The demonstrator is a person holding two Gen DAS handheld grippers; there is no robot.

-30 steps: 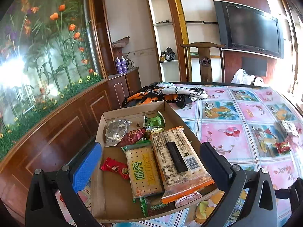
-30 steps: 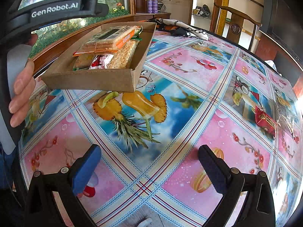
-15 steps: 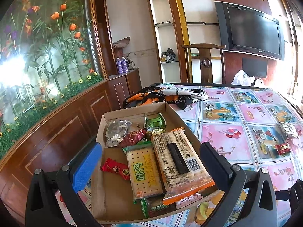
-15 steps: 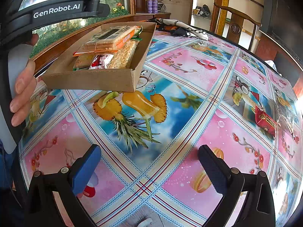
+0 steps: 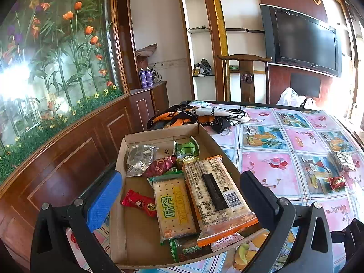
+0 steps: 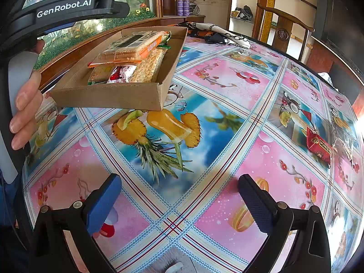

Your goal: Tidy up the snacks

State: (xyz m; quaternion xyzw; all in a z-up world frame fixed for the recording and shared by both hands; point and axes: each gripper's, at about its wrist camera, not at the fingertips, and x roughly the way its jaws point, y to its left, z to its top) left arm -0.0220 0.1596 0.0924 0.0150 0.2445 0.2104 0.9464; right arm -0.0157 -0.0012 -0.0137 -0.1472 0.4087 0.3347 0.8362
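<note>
A: Where did the snacks stand?

B: Most lay in the cardboard tray point(image 5: 159, 136) at the table's left edge: two cracker packs point(image 5: 213, 193) side by side, a small red candy point(image 5: 138, 202) beside them, and silver and green wrappers at the far end. Two strays, a red packet point(image 6: 318, 146) and a foil one point(image 5: 343, 159), sat well apart from the tray, out to the right on the fruit-print tablecloth point(image 6: 227, 79).

A: And the tools?

B: The left gripper point(image 5: 179, 201) hung over the tray's near end, fingers spread wide and grasping nothing. The right gripper point(image 6: 179, 201) was also released and empty, above bare cloth. I'd judge the left one sat there to mind the tray while the right fetched the strays.

A: Room to move?

B: Plenty. The cloth between the right gripper and the red packet was open. The tray's near corner seemed to overhang the table edge, beside the wooden panelling, so a nudge leftward looked risky. The bundled scarf point(image 5: 204, 116) lay beyond the tray's far wall, out of the way.
</note>
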